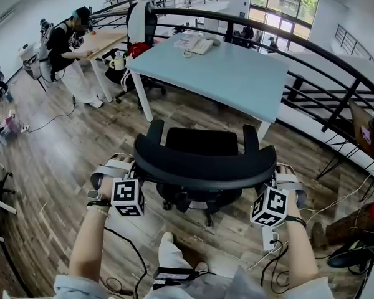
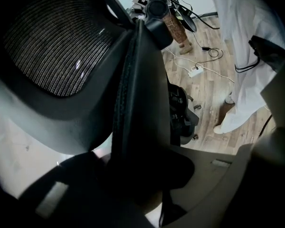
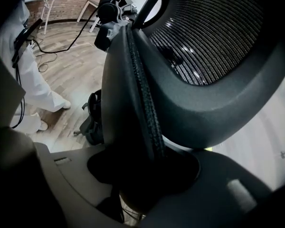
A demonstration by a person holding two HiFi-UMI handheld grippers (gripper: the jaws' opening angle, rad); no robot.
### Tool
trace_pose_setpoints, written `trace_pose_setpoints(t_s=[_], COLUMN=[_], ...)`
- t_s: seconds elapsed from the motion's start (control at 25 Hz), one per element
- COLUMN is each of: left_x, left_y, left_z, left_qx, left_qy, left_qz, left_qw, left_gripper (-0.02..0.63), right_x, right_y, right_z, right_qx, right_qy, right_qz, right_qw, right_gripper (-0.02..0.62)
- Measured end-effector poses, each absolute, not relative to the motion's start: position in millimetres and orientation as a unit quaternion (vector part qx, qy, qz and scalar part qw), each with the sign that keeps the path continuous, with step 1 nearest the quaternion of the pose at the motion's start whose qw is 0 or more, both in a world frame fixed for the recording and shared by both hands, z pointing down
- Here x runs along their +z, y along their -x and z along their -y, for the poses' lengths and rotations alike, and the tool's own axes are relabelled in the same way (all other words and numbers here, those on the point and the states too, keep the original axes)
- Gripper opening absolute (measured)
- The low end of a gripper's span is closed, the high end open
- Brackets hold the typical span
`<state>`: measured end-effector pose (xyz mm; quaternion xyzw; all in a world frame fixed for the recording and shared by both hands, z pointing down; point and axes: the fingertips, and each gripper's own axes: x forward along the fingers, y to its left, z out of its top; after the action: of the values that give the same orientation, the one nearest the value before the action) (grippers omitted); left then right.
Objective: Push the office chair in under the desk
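Nearest, the wearer's forearms run out to both tools. The left gripper [image 1: 119, 170] has its jaws about half apart and closed onto the left end of the backrest [image 1: 206, 167]. The padded rim runs up from between the pads in the left gripper view, with mesh to one side. The right gripper [image 1: 280, 180] mirrors it on the right end. Its jaws stand wider but are likewise clamped on the rim, with no gap visible at the pads. Each holds the backrest and nothing else.

The office chair [image 1: 202, 143] sits directly ahead of the jaws. Its backrest runs crosswise from one gripper to the other, its seat points away, and its wheeled base [image 1: 199, 201] is on the wood floor [image 1: 68, 154]. Neither hand is nearer, since each is at one end of the same rim.

Beyond the seat lies the desk [image 1: 230, 73], pale blue with a phone [image 1: 199, 44] at its far end. Its near edge slants across the jaws' line. The right armrest [image 1: 250, 137] is just beside the desk's near right corner. The left armrest [image 1: 154, 131] is a little farther from the edge. The seat looks not yet under the top (hard to tell from this steep angle).

Judged next move: push straight away from the jaws and ease the left side further to square the chair with the edge. The right armrest could catch the desk leg [image 1: 263, 131].

Farther off are a curved railing [image 1: 336, 61] and a person [image 1: 65, 42] at another table.
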<state>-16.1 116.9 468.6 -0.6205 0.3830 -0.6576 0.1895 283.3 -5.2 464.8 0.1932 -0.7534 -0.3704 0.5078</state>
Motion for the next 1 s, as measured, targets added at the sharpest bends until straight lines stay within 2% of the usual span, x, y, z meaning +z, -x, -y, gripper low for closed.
trace_pose_setpoints(t_s=[1.0], left_x=[473.1], left_y=[148.0], left_z=[43.4], left_qx=[-0.635], left_qy=[0.664], left_qz=[-0.309], left_qw=[0.247], left_gripper=[0.089], right_x=[470.6], right_y=[-162.8], right_z=[112.8], right_qx=[-0.323], right_qy=[-0.252], right_qz=[0.734], right_qw=[0.542], right_gripper=[0.192])
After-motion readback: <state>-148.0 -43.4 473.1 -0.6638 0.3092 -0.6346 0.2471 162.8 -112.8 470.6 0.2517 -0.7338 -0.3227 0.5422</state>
